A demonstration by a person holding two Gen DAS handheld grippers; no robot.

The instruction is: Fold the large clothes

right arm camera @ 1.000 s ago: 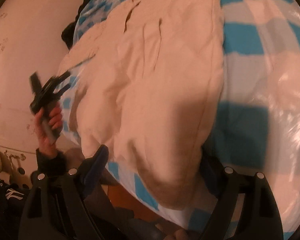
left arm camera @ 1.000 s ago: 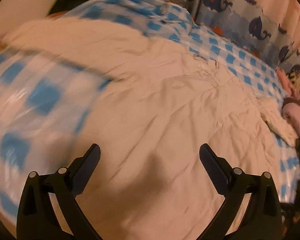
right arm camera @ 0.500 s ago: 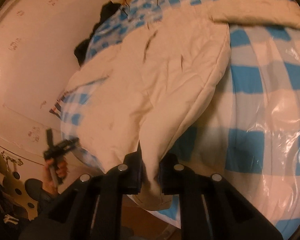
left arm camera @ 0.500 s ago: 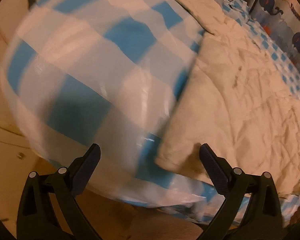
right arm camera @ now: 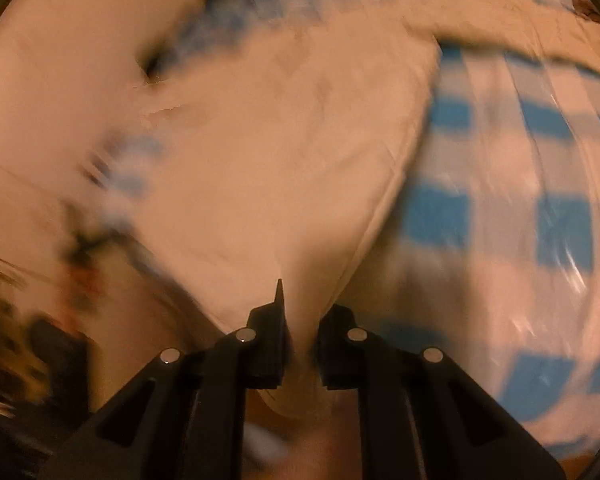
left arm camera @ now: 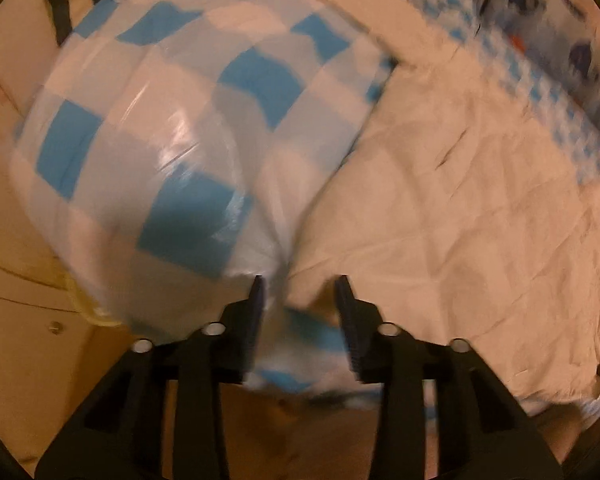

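A large cream garment (left arm camera: 460, 200) lies spread over a bed with a blue-and-white checked plastic cover (left arm camera: 180, 120). My left gripper (left arm camera: 299, 292) hangs over the bed's near edge, its jaws closing. The garment's near corner and the cover's edge sit between the fingers, and the pads do not visibly press on them. In the right wrist view, my right gripper (right arm camera: 306, 312) pinches a bunched corner of the cream garment (right arm camera: 280, 160). The cloth rises from it as a taut fold beside the checked cover (right arm camera: 520, 200). Its jaws are easing open slightly, with cloth still between them.
A whale-print fabric (left arm camera: 560, 20) stands at the bed's far right. Black straps (left arm camera: 56, 8) show at the far left. A pale wooden surface (left arm camera: 20, 280) lies below the bed's edge. Dark blurred shapes (right arm camera: 40, 340) fill the right view's lower left.
My left gripper swung from the middle of the garment to its corner at the bed's edge, and its jaws narrowed. My right gripper shut on the garment's corner and lifted it.
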